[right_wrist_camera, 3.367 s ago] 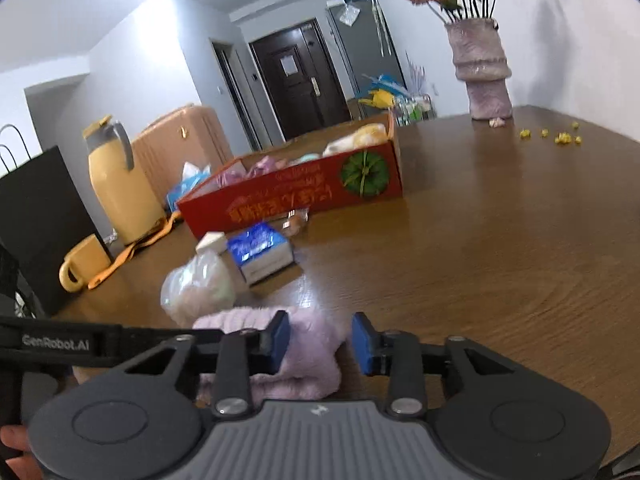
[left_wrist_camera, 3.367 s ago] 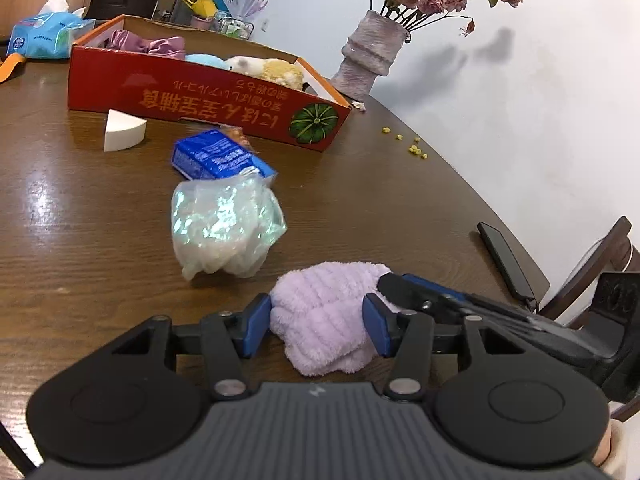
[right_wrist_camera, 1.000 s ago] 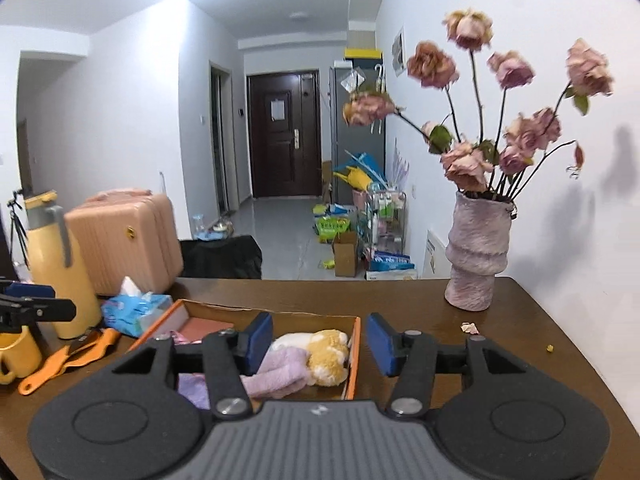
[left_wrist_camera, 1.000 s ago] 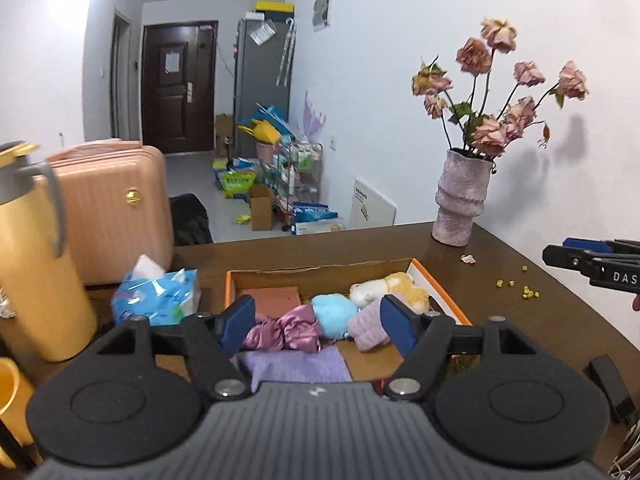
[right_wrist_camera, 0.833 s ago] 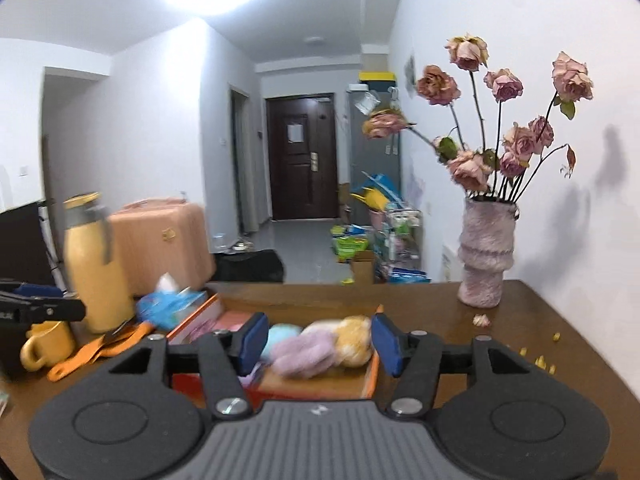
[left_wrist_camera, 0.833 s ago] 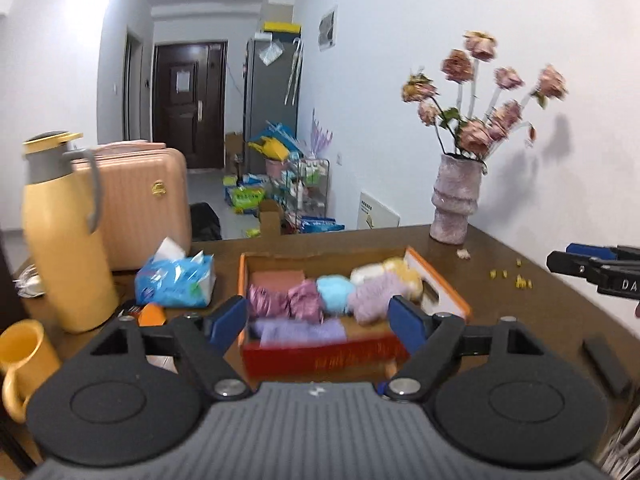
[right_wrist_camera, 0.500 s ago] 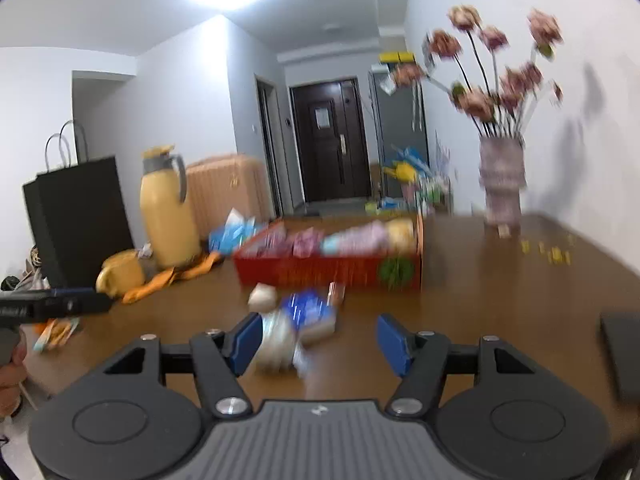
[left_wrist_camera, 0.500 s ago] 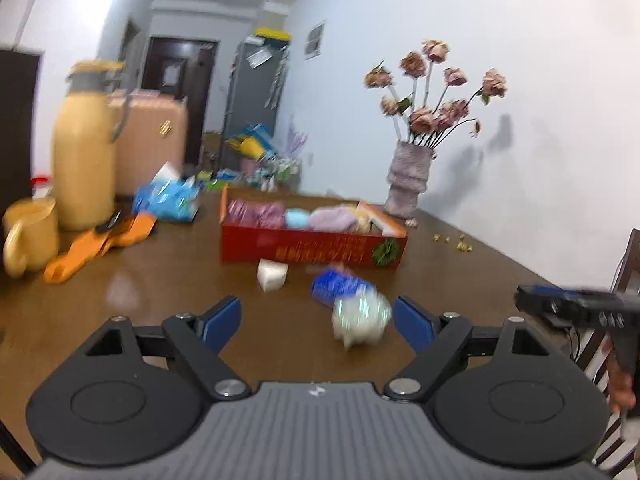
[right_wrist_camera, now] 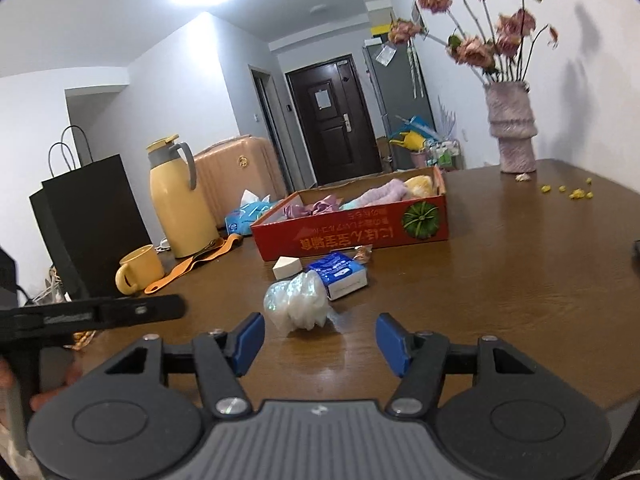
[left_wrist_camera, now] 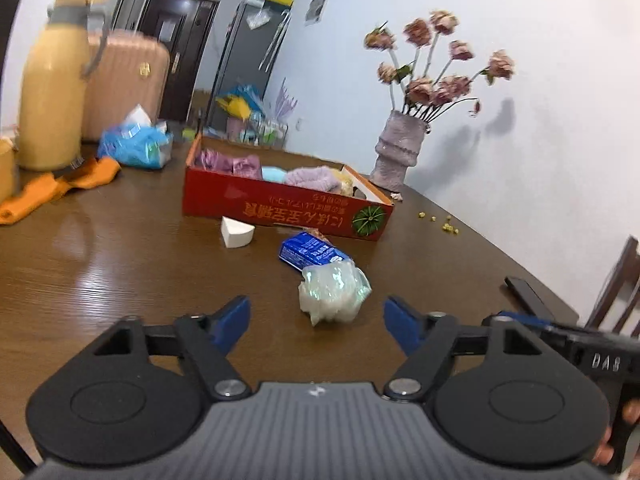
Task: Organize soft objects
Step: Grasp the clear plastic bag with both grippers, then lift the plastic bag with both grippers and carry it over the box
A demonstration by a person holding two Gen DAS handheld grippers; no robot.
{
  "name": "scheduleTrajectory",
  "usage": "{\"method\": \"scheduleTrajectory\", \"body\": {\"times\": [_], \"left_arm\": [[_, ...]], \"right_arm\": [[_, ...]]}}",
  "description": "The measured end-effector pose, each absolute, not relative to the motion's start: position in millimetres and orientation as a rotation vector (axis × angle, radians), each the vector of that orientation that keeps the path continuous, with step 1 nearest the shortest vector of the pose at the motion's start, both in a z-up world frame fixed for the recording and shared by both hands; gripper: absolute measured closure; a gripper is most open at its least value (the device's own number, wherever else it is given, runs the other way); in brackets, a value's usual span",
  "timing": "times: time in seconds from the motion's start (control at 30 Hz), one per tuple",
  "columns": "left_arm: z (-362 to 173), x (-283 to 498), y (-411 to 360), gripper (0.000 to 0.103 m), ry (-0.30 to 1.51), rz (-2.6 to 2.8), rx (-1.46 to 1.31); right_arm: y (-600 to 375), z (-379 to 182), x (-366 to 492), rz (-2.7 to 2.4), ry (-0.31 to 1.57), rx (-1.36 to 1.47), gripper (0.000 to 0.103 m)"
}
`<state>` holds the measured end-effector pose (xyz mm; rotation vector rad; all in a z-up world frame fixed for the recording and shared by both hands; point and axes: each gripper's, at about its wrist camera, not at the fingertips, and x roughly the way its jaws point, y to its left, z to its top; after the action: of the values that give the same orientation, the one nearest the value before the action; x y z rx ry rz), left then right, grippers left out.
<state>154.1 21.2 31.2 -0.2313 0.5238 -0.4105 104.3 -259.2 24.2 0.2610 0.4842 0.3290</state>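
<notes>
A crumpled clear plastic bag (left_wrist_camera: 332,292) (right_wrist_camera: 298,306) lies on the brown table just ahead of both grippers. My left gripper (left_wrist_camera: 318,326) is empty and its jaws are closing, with the bag in front of the tips and untouched. My right gripper (right_wrist_camera: 320,336) stands open and empty, with the bag ahead of its left finger. Behind the bag are a blue tissue pack (left_wrist_camera: 310,252) (right_wrist_camera: 340,270) and a white sponge wedge (left_wrist_camera: 238,232) (right_wrist_camera: 286,267). The red box (left_wrist_camera: 280,208) (right_wrist_camera: 352,236) holds a purple towel (left_wrist_camera: 312,178) (right_wrist_camera: 380,194) and other soft items.
A yellow thermos (right_wrist_camera: 178,208), yellow mug (right_wrist_camera: 138,270), orange strap (left_wrist_camera: 52,188) and black bag (right_wrist_camera: 88,224) stand at the left. A vase of flowers (left_wrist_camera: 398,152) is at the back right. A phone (left_wrist_camera: 528,294) lies near the right edge, by a chair (left_wrist_camera: 616,288).
Both grippers have drawn back from above the red box and sunk toward the table near the plastic bag. The purple towel they held earlier now lies in the box. The left jaws have narrowed.
</notes>
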Motion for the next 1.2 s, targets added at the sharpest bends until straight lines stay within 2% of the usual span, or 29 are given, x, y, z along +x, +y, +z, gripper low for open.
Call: {"method": "scheduleTrajectory", "body": {"times": [0.07, 0.1, 0.23, 0.33, 0.4, 0.43, 0.47, 0.5, 0.57, 0.87, 1.2], "left_arm": [[24, 182, 17, 0.046, 0.562, -0.433, -0.277], [20, 195, 16, 0.051, 0.580, -0.442, -0.299], [6, 232, 11, 0.053, 0.633, -0.465, -0.374], [-3, 248, 10, 0.059, 0.660, -0.478, -0.404], [-9, 257, 10, 0.072, 0.682, -0.486, -0.422], [-12, 261, 10, 0.075, 0.691, -0.480, -0.427], [-15, 264, 10, 0.081, 0.702, -0.475, -0.433], [-18, 266, 10, 0.086, 0.709, -0.478, -0.441], [-23, 268, 12, 0.090, 0.713, -0.491, -0.468], [-18, 264, 5, 0.092, 0.717, -0.486, -0.427], [12, 194, -4, 0.093, 0.681, -0.495, -0.355]], "right_arm": [[-256, 20, 129, 0.327, 0.507, 0.272, 0.051], [-254, 18, 142, 0.326, 0.516, 0.285, 0.052], [-250, 11, 190, 0.347, 0.552, 0.370, 0.054], [-241, 3, 216, 0.365, 0.576, 0.408, 0.057], [-233, -4, 232, 0.375, 0.597, 0.415, 0.059], [-229, -9, 240, 0.378, 0.615, 0.414, 0.064], [-225, -14, 247, 0.382, 0.639, 0.416, 0.077], [-222, -20, 254, 0.390, 0.670, 0.423, 0.085], [-220, -28, 258, 0.406, 0.683, 0.454, 0.090], [-217, -30, 254, 0.409, 0.683, 0.425, 0.095], [-220, -4, 183, 0.428, 0.630, 0.368, 0.098]]}}
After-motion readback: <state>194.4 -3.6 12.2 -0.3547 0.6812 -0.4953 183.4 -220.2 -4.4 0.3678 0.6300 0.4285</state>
